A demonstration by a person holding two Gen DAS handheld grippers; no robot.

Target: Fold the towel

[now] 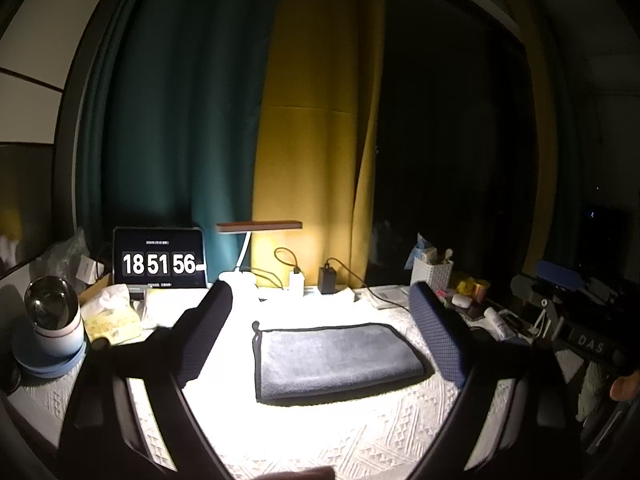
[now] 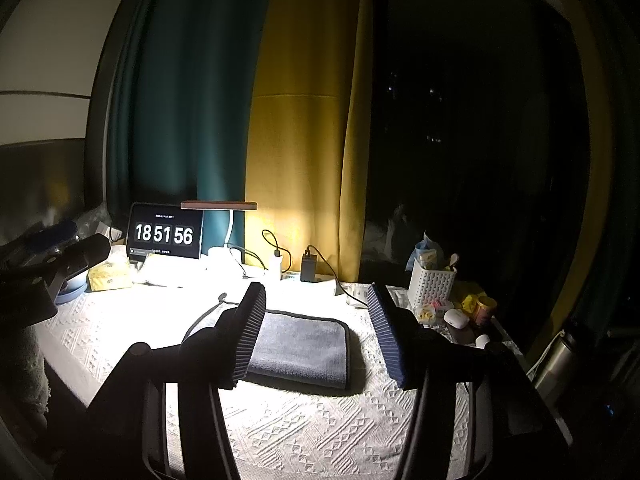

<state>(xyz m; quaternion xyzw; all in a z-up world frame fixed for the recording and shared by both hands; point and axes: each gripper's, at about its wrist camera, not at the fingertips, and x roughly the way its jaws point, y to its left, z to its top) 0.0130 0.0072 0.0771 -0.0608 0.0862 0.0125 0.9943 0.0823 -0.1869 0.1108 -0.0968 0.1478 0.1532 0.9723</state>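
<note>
Your left gripper and right gripper both gape, holding nothing, above the folded grey microfibre towel on the lamplit white embossed tablecloth; teal and mustard curtains hang behind.

The left gripper has two black curved arms ending in dark navy, finely dimpled finger pads. The right gripper has similar black arms, its navy pads showing ribbed edges. Seen from the left wrist camera, the right gripper's body carries a silver bracket, a blue block and white letters, seemingly "DAS". A bit of bare skin, probably a fingertip, shows beside it.
</note>
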